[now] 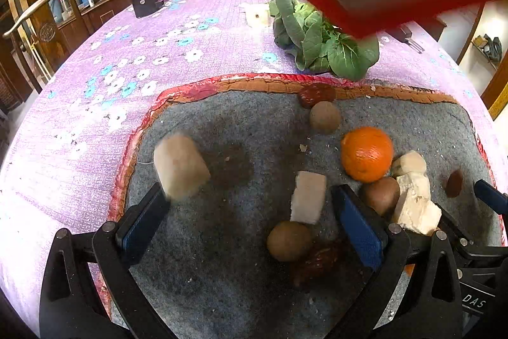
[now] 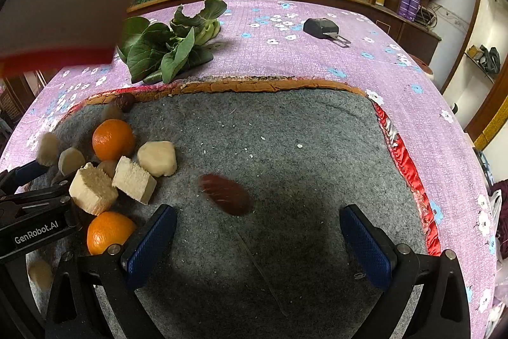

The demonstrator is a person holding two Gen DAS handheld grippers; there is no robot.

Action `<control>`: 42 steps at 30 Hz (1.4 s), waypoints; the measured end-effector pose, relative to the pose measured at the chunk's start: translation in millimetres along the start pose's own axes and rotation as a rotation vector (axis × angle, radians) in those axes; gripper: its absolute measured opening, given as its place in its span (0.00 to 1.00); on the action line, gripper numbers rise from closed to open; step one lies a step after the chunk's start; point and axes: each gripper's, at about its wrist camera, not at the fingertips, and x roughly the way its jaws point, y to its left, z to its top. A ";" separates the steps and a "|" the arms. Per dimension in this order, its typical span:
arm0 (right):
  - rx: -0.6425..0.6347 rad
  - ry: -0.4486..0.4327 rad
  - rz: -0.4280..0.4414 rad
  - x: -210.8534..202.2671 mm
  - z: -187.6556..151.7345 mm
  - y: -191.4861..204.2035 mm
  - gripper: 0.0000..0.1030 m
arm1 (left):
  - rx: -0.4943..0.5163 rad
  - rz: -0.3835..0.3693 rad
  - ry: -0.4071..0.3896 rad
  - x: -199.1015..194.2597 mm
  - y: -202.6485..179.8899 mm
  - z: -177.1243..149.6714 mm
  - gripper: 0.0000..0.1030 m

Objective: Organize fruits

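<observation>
My left gripper point(image 1: 250, 212) has its fingers apart over the gray mat point(image 1: 222, 291), and so does my right gripper point(image 2: 258, 231); neither holds anything. "GenRobot.AI" reads on the left gripper's body in the right view, and "DAS" on the right one's in the left view. The fruits sit on the mat: an orange point(image 1: 367, 153) with brown round fruits point(image 1: 324, 117) and pale chunks point(image 1: 308, 196) around it, a dark red piece point(image 2: 226, 194) apart. Leafy greens point(image 2: 168, 43) lie beyond the mat on the purple flowered surface point(image 1: 190, 30).
</observation>
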 end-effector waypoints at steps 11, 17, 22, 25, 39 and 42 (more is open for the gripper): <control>0.000 0.002 0.000 0.6 -1.7 -1.8 1.00 | 0.001 0.002 0.003 -0.5 -0.4 0.6 1.00; 0.000 0.004 0.001 0.4 -1.6 -1.1 1.00 | 0.001 0.002 0.001 -0.5 -0.5 0.6 1.00; 0.001 0.005 0.001 0.6 -1.5 -1.0 1.00 | 0.001 0.003 0.001 -2.3 0.6 0.3 1.00; 0.001 0.006 0.002 1.3 -0.5 -2.5 1.00 | 0.001 0.003 0.000 -2.2 0.5 0.3 1.00; -0.046 0.052 0.177 -24.7 -9.9 -30.4 1.00 | -0.001 0.001 -0.001 -2.8 -1.0 2.8 1.00; -0.007 -0.037 0.274 -45.3 -20.6 -48.6 1.00 | -0.001 0.000 0.000 -3.0 -0.5 3.0 1.00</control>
